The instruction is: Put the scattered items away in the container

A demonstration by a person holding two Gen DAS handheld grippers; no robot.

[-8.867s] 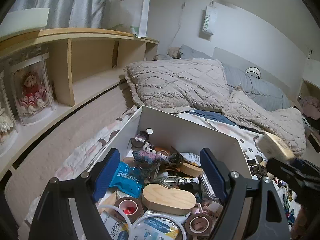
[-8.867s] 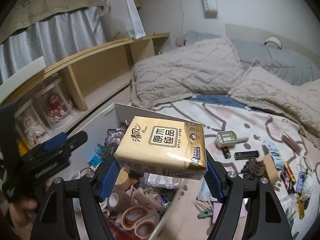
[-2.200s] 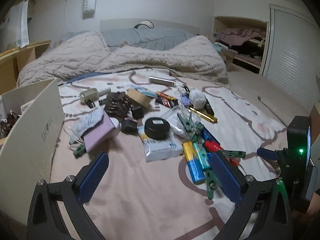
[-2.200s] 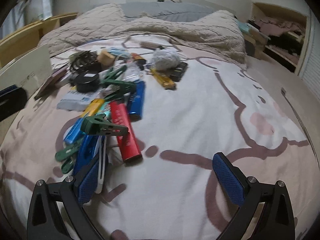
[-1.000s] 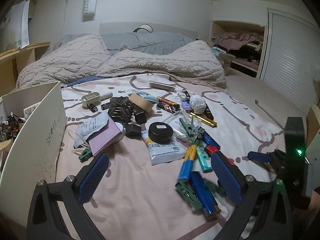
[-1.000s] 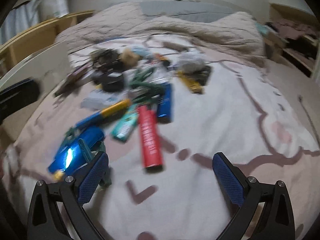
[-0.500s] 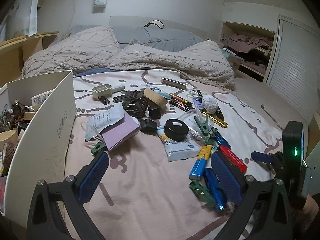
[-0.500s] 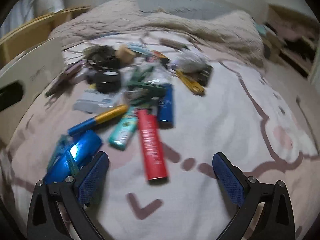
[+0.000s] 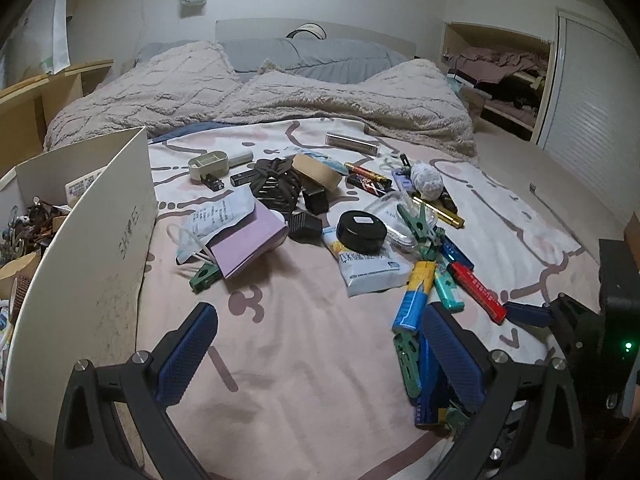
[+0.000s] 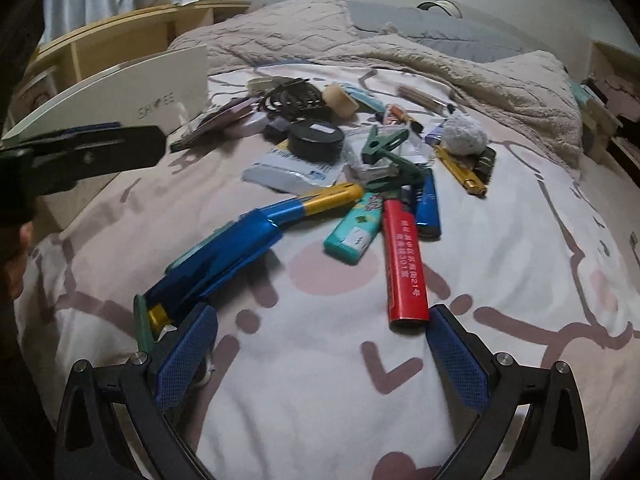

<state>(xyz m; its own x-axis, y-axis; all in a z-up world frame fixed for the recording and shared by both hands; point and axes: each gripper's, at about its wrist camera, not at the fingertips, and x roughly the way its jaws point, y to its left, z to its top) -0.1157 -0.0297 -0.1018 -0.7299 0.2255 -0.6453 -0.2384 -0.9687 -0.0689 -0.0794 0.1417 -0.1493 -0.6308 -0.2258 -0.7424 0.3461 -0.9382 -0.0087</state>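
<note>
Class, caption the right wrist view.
Open right gripper hovers over red lighter and blue tube on the bed.

Each claw, left (image 9: pixel 318 356) and right (image 10: pixel 322 358), is showing black curved arms, silver screws and blue textured pads (image 10: pixel 186 360) (a green light is glowing on the right unit).

We're in a home bedroom: a wide bed (image 9: pixel 320 340) with a pink cartoon-print sheet, fluffy beige pillows (image 9: pixel 348 104) and a grey duvet (image 9: pixel 312 58) at the headboard. Wooden shelving (image 10: pixel 132 36) runs along one wall, with curtains (image 10: pixel 88 0) above it, and an open closet nook (image 9: pixel 500 76) holds piled clothes.
</note>
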